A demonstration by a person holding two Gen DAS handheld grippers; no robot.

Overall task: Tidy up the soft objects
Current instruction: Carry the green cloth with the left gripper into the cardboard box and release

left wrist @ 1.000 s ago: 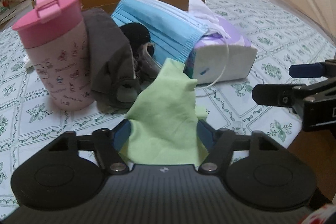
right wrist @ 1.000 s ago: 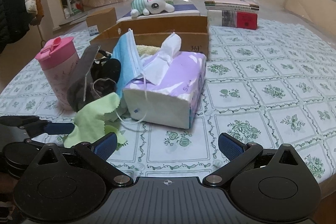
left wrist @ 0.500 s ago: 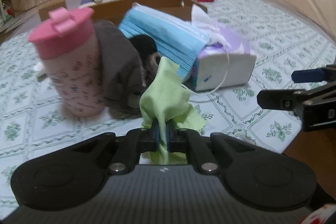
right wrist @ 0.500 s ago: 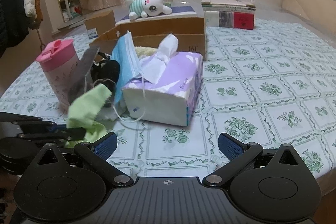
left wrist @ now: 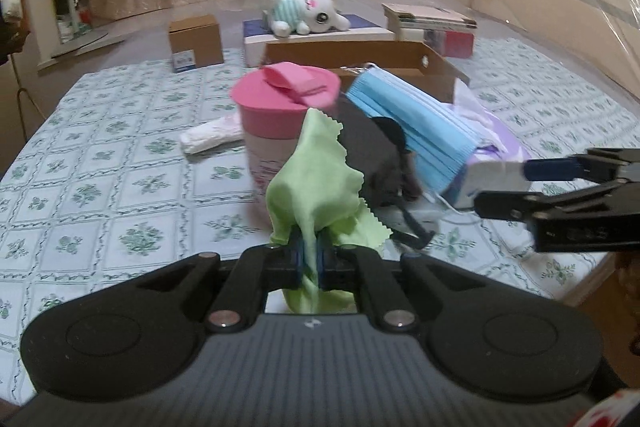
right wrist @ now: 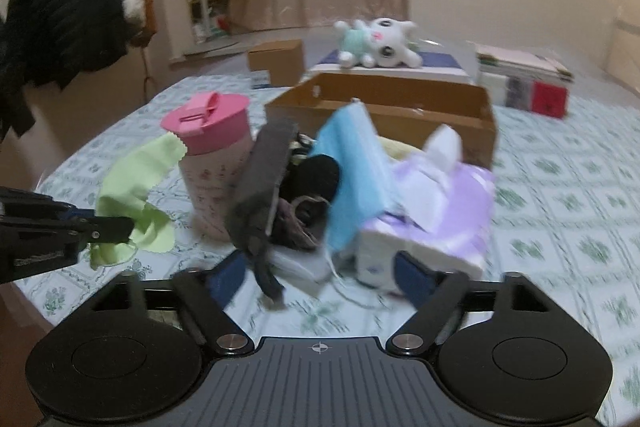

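Observation:
My left gripper [left wrist: 308, 257] is shut on a light green cloth [left wrist: 316, 183] and holds it lifted off the table; it also shows at the left of the right wrist view [right wrist: 116, 229] with the cloth [right wrist: 136, 187] hanging from it. My right gripper [right wrist: 320, 277] is open and empty, near a dark grey cloth item [right wrist: 260, 191], a blue face mask [right wrist: 356, 163] and a purple tissue pack [right wrist: 448, 203]. In the left wrist view the mask [left wrist: 416, 131] lies over the grey item [left wrist: 376, 155].
A pink-lidded cup [left wrist: 276, 123] stands behind the green cloth. An open cardboard box [right wrist: 400, 111] sits behind the pile, a white plush rabbit [left wrist: 308, 11] and books [right wrist: 524, 83] farther back. A rolled white item [left wrist: 208, 139] lies left of the cup. The table edge [left wrist: 592, 279] is close at right.
My left gripper closed on the green cloth and lifted it up and away from the pile. My right gripper moved left toward the pile, still open.

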